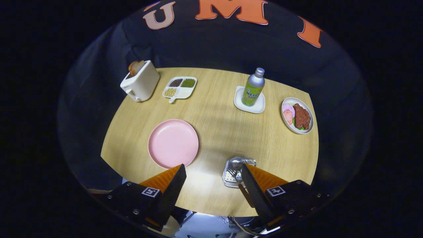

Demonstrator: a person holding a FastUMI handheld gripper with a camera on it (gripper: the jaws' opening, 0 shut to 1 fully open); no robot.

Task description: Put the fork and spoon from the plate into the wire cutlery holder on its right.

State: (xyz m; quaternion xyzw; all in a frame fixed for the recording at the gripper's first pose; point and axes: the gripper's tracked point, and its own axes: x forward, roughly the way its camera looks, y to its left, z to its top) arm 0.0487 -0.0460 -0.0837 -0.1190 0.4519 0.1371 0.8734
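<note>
- Gripper (213, 178) at bottom of frame, fingers wide apart, nothing between them, bare wood w/ room there.
- Wire cutlery holder (231, 173) touching right finger; fork (238, 177) & spoon (236, 163) already inside.
- Pink plate (173, 142) just beyond left finger, near table (218, 125) front edge.
- Bottle (253, 87) on white dish, upper right; label not read here.

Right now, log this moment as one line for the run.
gripper: open, holding nothing | pink plate: bare | fork and spoon: in wire cutlery holder | task: looks done
</note>
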